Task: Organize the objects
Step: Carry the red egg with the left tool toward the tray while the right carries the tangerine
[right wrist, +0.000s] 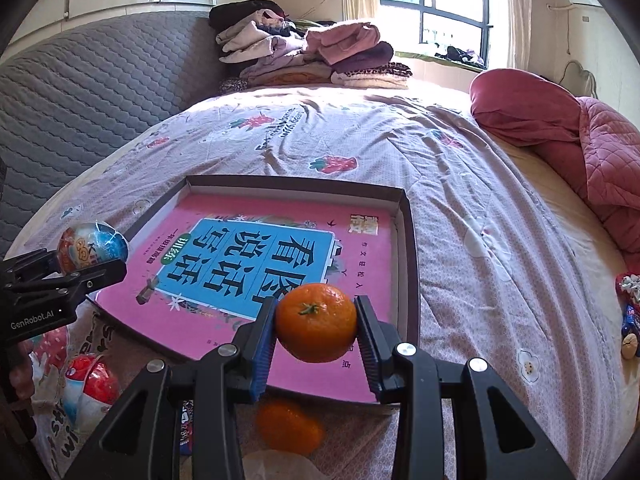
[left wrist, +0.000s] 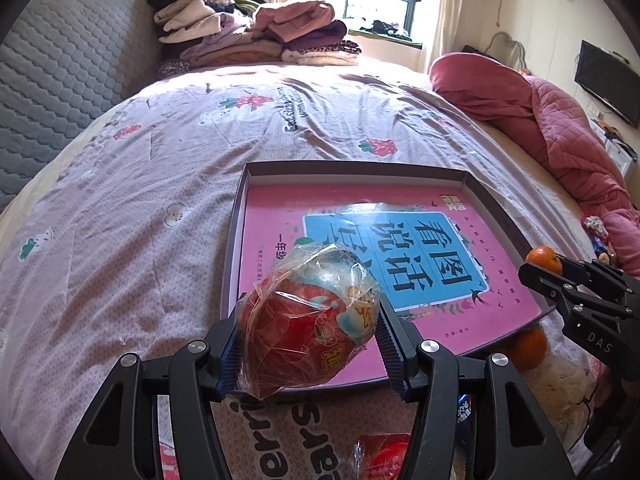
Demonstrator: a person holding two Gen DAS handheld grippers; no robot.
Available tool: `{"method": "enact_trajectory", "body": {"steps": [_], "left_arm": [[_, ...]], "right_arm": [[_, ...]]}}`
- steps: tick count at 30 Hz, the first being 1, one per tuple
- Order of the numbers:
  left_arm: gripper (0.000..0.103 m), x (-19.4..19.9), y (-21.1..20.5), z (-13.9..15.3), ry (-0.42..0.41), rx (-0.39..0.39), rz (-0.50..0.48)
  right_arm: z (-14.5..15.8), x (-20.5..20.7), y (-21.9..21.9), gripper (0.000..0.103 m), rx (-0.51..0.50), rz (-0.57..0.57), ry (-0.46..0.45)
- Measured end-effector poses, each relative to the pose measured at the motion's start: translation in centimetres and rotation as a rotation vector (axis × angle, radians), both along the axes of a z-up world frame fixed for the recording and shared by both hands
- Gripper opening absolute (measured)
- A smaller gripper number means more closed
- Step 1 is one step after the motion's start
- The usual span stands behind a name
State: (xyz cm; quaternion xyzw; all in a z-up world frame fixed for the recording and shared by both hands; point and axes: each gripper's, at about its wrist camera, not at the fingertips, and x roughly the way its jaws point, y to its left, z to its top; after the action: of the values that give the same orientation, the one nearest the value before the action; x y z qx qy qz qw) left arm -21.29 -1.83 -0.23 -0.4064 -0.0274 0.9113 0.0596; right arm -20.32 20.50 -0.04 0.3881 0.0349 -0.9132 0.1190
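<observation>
Setting: bed (left wrist: 120, 208) under a strawberry-print cover
Tray: shallow dark box lid (right wrist: 410, 264) flat on the cover, pink book (right wrist: 248, 264) lying inside
Left gripper (left wrist: 308, 328): jaws clamped on a plastic-wrapped toy egg (left wrist: 310, 320), held above the tray's near left corner
Right gripper (right wrist: 316, 322): jaws clamped on a tangerine (right wrist: 316, 322), held above the tray's near edge
Loose on the cover: second tangerine (right wrist: 288, 432) and second wrapped egg (right wrist: 90, 388), both just in front of the tray
Further off: folded clothes (left wrist: 256, 36) piled by the window, pink quilt (left wrist: 552, 120) bunched at the right
</observation>
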Motion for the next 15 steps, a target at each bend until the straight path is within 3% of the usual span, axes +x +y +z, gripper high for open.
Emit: {"method": "enact_trajectory", "body": {"steps": [15], "left_arm": [[0.059, -1.2, 0.2, -2.4, -0.058, -0.018, 0.008]], "right_arm": [[-2.5, -1.9, 0.1, 0.038, 0.039, 0.002, -0.087]]}}
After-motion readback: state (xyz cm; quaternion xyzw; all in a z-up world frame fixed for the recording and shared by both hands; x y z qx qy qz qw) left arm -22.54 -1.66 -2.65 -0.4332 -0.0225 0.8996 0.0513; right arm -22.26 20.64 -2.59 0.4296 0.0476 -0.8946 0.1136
